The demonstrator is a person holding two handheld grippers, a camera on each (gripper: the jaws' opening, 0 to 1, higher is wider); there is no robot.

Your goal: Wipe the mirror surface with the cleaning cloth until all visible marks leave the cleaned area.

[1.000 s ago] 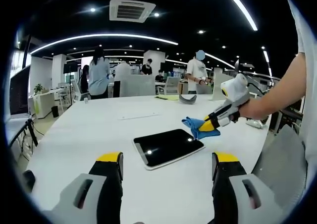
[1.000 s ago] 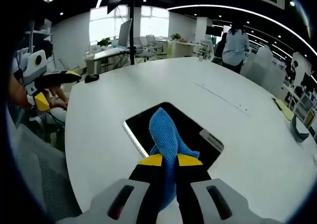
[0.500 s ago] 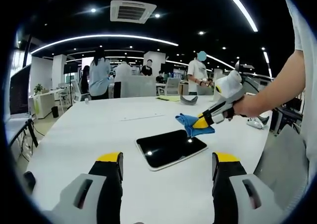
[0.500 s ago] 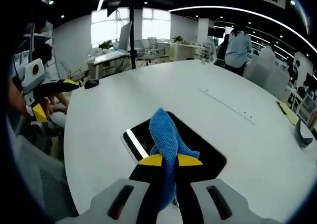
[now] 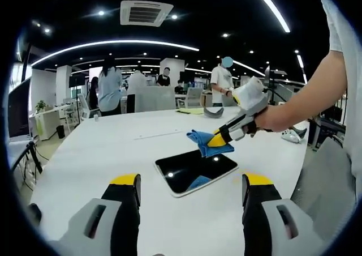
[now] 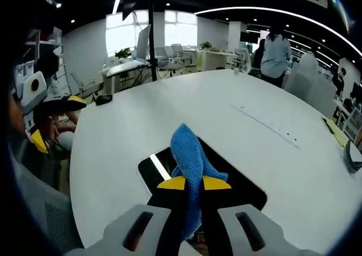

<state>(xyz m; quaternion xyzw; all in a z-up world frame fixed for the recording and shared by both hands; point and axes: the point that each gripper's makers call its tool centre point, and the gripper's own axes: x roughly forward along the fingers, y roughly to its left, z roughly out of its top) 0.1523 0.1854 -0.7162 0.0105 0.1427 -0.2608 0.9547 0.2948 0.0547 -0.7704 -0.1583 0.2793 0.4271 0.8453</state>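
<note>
The right gripper (image 6: 194, 183), jaws clamped on a nubbly blue cloth (image 6: 189, 154), holds it over the flat, glossy black rectangular mirror (image 5: 195, 170) lying on the white table (image 5: 102, 148) ahead of the left gripper (image 5: 192, 182), whose jaws stand apart.

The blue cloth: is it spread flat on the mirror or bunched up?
Bunched up. The blue cloth is pinched between the right gripper's shut jaws, held above the mirror lying flat on the white table.

Blue textured cloth (image 6: 190, 154) showing at centre, black glossy mirror (image 5: 195, 170) lying mid-frame, white table (image 5: 102, 148) spreading around, yellow-tipped right gripper (image 6: 193, 183)
</note>
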